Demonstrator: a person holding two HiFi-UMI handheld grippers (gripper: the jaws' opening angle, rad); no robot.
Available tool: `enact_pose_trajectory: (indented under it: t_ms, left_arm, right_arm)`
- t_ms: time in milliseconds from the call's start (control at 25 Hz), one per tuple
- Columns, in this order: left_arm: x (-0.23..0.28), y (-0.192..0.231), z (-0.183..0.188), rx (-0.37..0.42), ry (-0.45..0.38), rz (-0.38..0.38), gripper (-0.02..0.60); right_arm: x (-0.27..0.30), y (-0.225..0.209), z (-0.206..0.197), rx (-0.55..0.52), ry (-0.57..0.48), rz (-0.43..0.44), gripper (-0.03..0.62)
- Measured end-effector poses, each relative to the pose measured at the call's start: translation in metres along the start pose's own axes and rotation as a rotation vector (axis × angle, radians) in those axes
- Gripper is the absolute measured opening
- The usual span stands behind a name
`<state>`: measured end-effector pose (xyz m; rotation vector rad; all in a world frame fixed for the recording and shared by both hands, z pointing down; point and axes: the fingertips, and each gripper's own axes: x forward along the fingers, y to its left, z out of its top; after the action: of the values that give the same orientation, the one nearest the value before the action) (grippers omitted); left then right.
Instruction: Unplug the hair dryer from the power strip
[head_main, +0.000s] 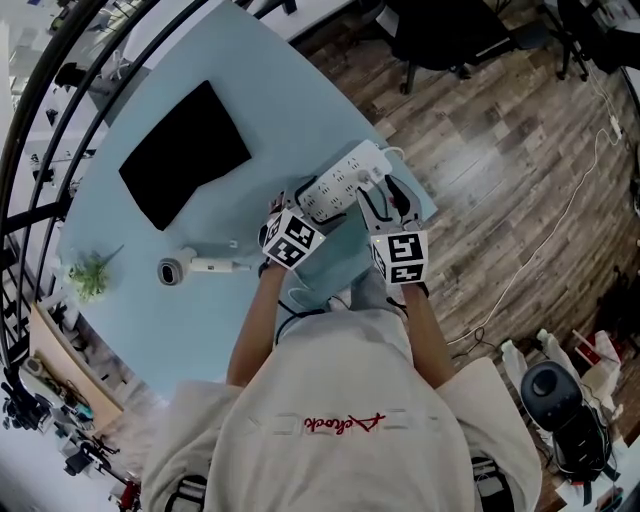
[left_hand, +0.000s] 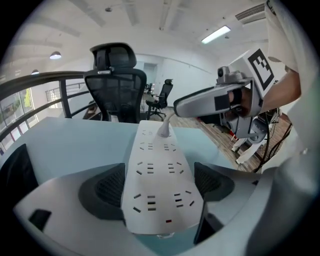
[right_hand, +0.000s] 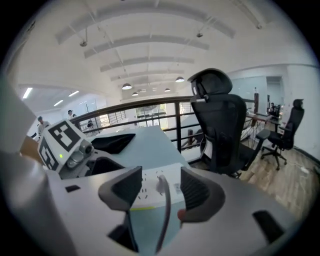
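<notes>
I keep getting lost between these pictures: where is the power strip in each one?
Head view: strip just right of centre, lying diagonally near the table's edge.
Left gripper view: strip at bottom centre, running away from the camera.
Right gripper view: strip at low centre, only partly showing.
Shared landmark: the blue table under it.

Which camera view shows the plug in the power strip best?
The left gripper view: the plug stands clear in the power strip, seated near its far end. The right gripper view shows it blurred between the right gripper's open jaws. In the head view it is too small to make out well.
</notes>
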<state>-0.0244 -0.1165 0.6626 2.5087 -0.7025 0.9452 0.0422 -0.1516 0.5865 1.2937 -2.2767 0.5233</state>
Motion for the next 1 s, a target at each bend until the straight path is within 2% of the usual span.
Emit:
enact_pose_trajectory:
  t_ms: [120,360,560,680,760,1000]
  left_arm:
    - [-0.002,0.0,0.0,-0.001,-0.001,0.0,0.413]
    - [-0.003,-0.003,0.001,0.001,-0.004,0.001,0.413]
    - [0.001,-0.003,0.003,-0.004,0.001,-0.001,0.413]
    - [-0.004,-0.002,-0.001,-0.002,-0.003,0.0,0.413]
    - [-0.005,-0.005,-0.002,-0.002,-0.007,0.0,0.413]
    - [-0.002,-0.005,-0.003,-0.017,0.013,0.002,0.413]
  right_arm:
    - [0.012,0.002,-0.015,-0.036,0.055,0.031,0.235]
    - [0.027,0.004,-0.026,-0.049,0.098,0.076,0.233]
    - [0.039,-0.002,-0.033,-0.053,0.123,0.081,0.189]
    - [0.041,0.003,-0.037,-0.05,0.131,0.064,0.178]
    - [0.039,0.002,-0.037,-0.053,0.121,0.039,0.142]
    - [0.041,0.001,-0.038,-0.095,0.115,0.004,0.129]
